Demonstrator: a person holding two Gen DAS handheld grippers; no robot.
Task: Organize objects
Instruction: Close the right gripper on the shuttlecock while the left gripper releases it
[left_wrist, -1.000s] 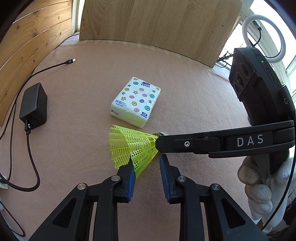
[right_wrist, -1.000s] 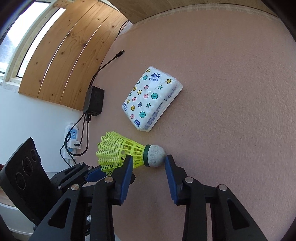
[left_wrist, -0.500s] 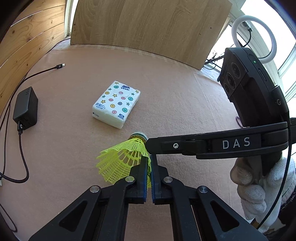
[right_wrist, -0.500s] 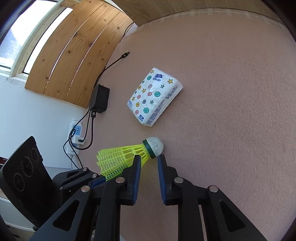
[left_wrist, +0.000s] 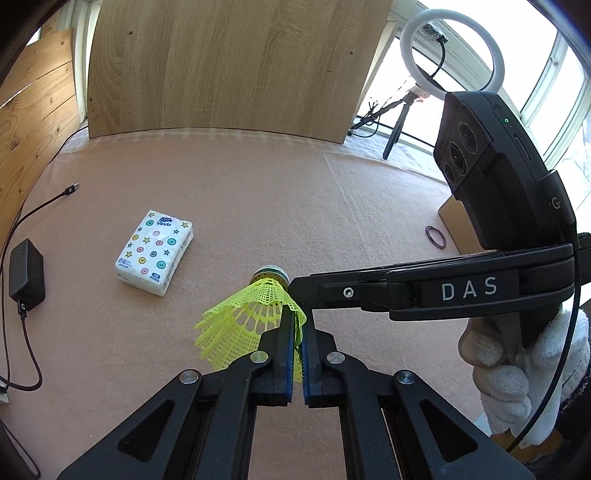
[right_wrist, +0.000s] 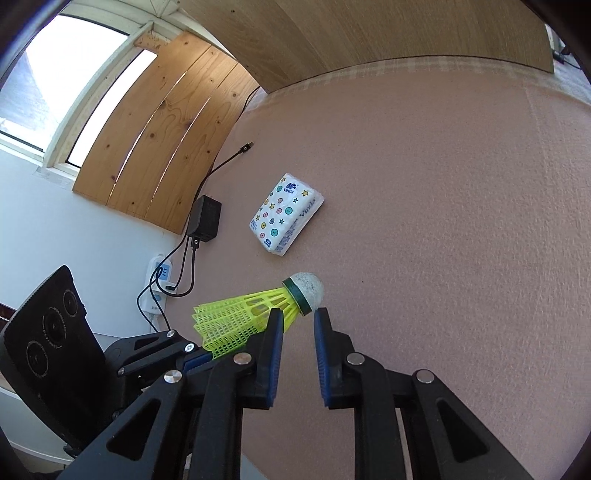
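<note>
- One shuttlecock hangs in the air above the pink table cover, lifted clear of it and held between the two tongs at the middle of the scene.
- The left gripper has its blue pads pressed together on the rim of the yellow skirt, with only the mesh between them.
- The right gripper is narrowed on the neck of the shuttlecock, just behind the dark green band; its two fingers stand a little apart and the neck sits between them.
- The shuttlecock has a neon-yellow plastic mesh skirt, a dark green band, and a rounded, speckled grey-white cork tip. In the right wrist view it lies nearly level, with its tip toward 2 o'clock.
- One tissue pack, white with coloured dots and stars, lies flat on the cover at about 10 o'clock from the shuttlecock, well apart from it.
- One black power adapter with its cable lies at 9 o'clock, near the cover's edge.
- One rubber band lies at 2 o'clock.
- A white-gloved hand grips the right tong's handle.
</note>
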